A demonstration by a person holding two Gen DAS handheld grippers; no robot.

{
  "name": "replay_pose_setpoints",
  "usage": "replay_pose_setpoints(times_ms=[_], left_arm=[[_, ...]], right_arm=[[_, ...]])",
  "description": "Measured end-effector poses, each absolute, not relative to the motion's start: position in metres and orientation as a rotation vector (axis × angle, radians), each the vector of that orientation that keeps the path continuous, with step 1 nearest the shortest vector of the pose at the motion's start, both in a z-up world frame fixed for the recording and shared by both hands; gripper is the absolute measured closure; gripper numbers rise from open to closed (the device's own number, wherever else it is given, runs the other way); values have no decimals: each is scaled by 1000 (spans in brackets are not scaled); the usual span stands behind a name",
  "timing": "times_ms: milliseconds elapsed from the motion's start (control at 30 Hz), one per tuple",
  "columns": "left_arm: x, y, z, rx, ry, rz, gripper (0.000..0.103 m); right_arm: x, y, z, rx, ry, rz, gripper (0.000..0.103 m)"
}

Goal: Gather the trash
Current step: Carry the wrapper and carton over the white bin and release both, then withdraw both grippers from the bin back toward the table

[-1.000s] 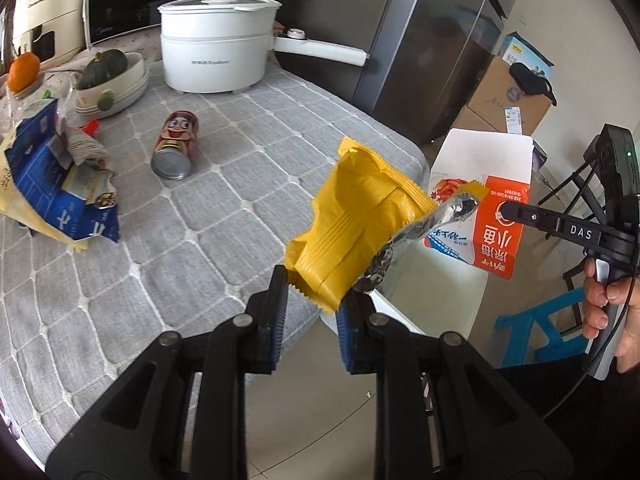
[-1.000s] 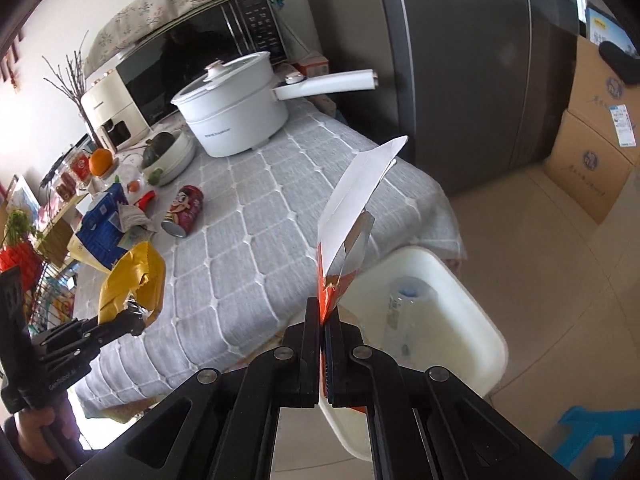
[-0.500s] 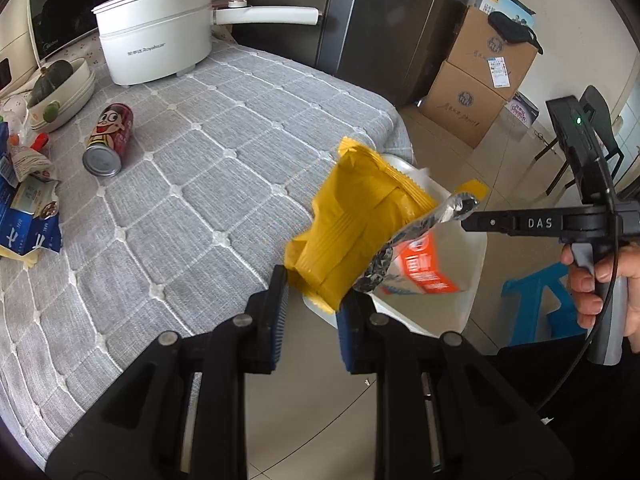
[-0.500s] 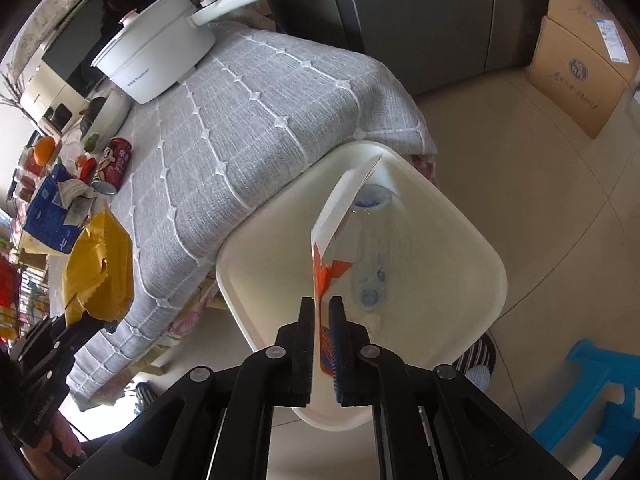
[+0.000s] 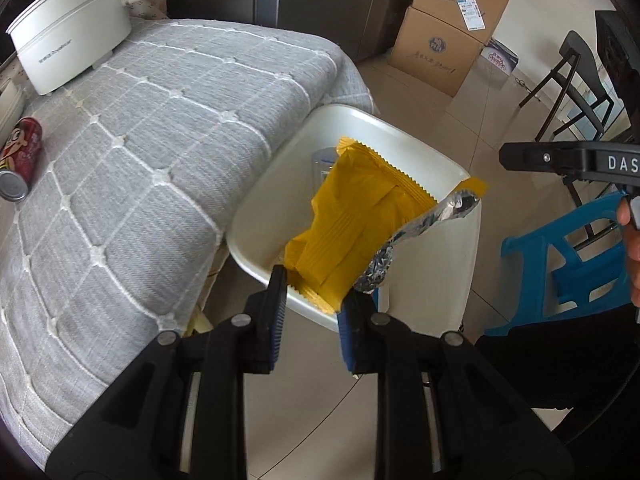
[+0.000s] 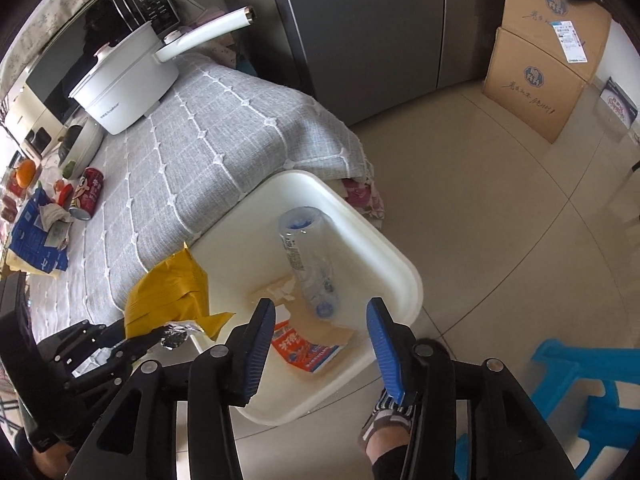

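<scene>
My left gripper (image 5: 312, 308) is shut on a yellow foil snack bag (image 5: 352, 236) and holds it over the white trash bin (image 5: 420, 148) beside the table. The bag also shows in the right wrist view (image 6: 168, 296), at the bin's left rim. My right gripper (image 6: 320, 344) is open and empty above the bin (image 6: 408, 280). Inside the bin lie an orange-and-white carton (image 6: 304, 350) and a clear plastic bottle (image 6: 308, 256).
The grey quilted table (image 5: 140, 152) carries a white pot (image 5: 68, 36), a red can (image 5: 18, 156), a blue package (image 6: 34, 236) and crumpled paper. Cardboard boxes (image 5: 448, 32), a blue stool (image 5: 568, 264) and a fridge (image 6: 360, 32) stand on the floor.
My right gripper opened and dropped the orange carton into the bin. My left gripper carried the yellow bag from the table edge to over the bin.
</scene>
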State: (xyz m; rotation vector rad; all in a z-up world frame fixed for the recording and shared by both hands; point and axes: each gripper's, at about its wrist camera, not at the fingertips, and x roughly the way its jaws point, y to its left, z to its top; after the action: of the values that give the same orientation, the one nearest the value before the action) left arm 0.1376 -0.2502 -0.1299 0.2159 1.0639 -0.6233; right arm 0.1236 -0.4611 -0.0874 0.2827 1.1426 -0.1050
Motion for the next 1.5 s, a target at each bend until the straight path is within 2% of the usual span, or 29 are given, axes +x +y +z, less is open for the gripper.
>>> replay_pose_setpoints(times_ms=[100, 133, 233, 267, 433, 733, 1200, 1500], left_arm=[[138, -262, -136, 242, 1055, -639, 72], [139, -264, -137, 246, 1053, -635, 67], [141, -262, -135, 236, 1049, -622, 40], [141, -259, -133, 233, 1042, -617, 37], [146, -237, -124, 193, 1049, -574, 35], [143, -170, -95, 117, 1008, -459, 20], [134, -56, -71, 9, 971, -244, 16], [133, 32, -71, -80, 951, -110, 13]], right_arm=[[120, -471, -88, 278, 1140, -125, 53], [119, -474, -87, 278, 1137, -130, 53], [117, -480, -84, 289, 1125, -140, 49], [117, -482, -82, 294, 1120, -140, 48], [119, -478, -77, 288, 1108, -132, 46], [128, -440, -68, 237, 1100, -72, 38], [152, -334, -52, 119, 1066, 58, 27], [172, -265, -51, 70, 1059, 129, 25]])
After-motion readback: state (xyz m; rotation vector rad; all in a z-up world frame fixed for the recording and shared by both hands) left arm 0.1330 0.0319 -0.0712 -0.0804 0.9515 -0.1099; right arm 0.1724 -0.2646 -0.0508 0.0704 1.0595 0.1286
